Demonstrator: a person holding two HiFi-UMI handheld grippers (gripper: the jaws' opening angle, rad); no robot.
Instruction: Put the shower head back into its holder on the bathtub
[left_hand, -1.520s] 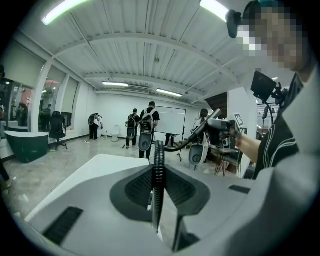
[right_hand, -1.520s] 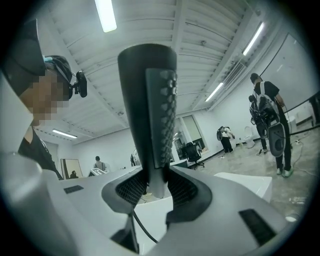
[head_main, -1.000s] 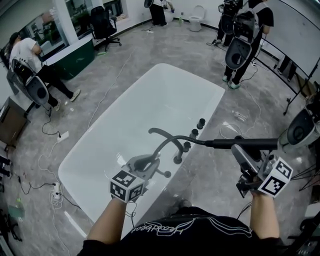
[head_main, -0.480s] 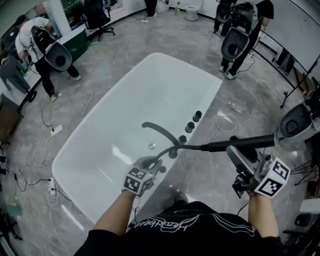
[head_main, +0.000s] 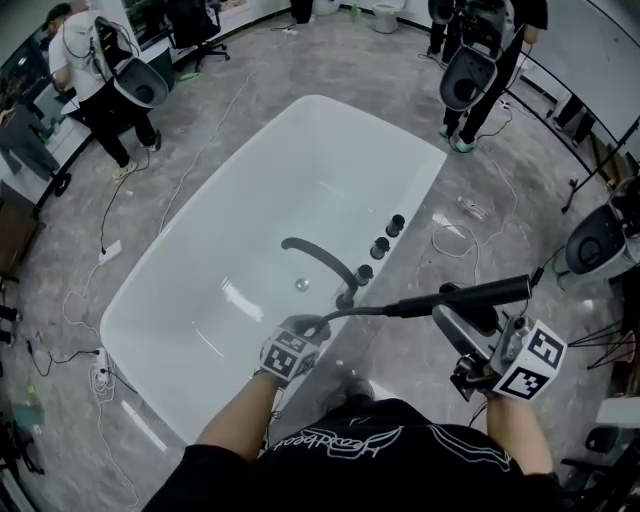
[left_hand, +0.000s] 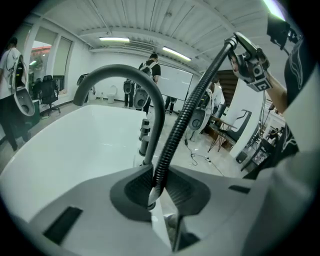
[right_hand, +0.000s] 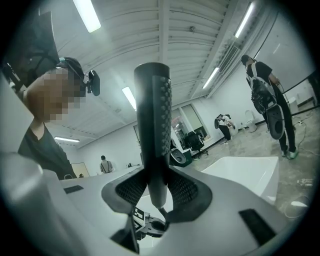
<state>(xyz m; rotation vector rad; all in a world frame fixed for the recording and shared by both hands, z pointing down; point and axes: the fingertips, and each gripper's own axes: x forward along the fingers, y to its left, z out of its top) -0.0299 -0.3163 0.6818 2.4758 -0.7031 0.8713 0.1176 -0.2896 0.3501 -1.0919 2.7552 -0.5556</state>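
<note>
Hose (head_main: 360, 311) clamped in my left claw (head_main: 308, 326) has dropped to the bathtub (head_main: 428, 185) rim beside the tap (head_main: 318, 256). My right claw (head_main: 452, 308) grips the shower head (head_main: 490, 292), still outside the tub and unseated.

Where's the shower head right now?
Head view, lower right: the shower head lies level in the right gripper, out over the floor right of the bathtub rim. Its hose runs left to the left gripper, beside the faucet.
</note>
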